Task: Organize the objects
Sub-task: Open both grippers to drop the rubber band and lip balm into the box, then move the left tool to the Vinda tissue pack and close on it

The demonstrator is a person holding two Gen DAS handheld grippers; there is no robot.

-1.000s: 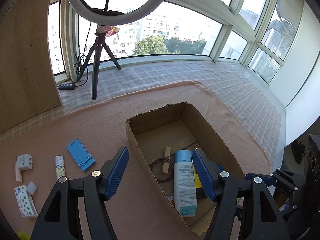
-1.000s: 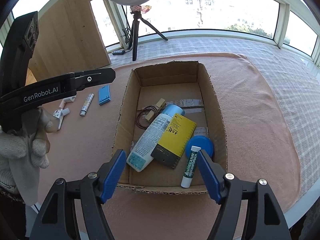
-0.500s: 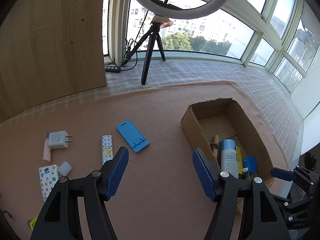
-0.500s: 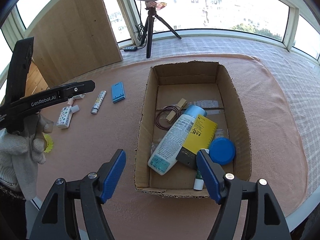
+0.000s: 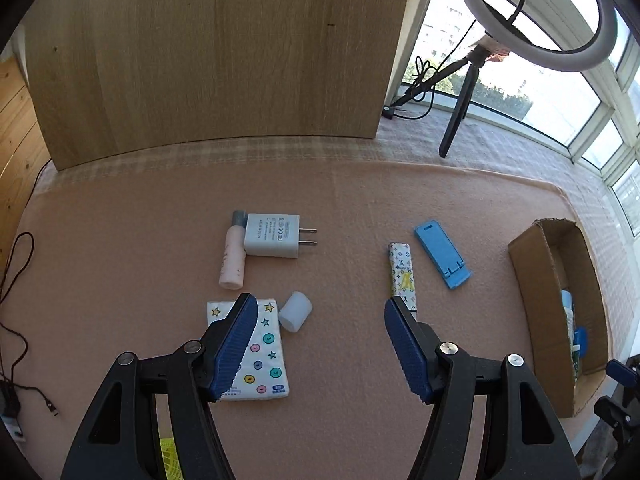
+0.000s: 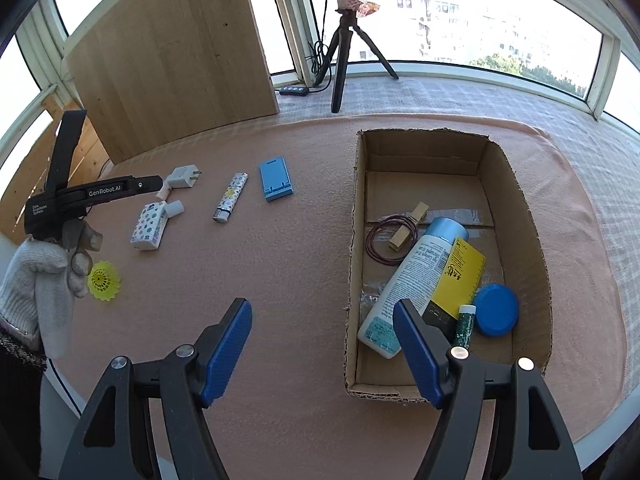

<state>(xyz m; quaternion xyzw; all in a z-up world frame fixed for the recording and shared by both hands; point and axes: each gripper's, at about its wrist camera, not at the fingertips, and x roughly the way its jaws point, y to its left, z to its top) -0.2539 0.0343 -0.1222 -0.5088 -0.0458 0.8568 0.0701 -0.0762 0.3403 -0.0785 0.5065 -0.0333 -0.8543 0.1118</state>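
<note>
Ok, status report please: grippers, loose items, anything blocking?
Both hand-held grippers open, empty. Left over tissue pack, white cap. Box partly filled. Nothing blocking.

A sunlit enclosed balcony or window bay of a city flat, fitted out for filming. Large windows point(image 6: 480, 20) curve around it and look out on apartment blocks and treetops, while a ring light point(image 5: 532, 20) on a small tripod point(image 6: 344, 52) stands on the checked cloth point(image 6: 520, 100) beside a wooden panel point(image 5: 208, 52)
</note>
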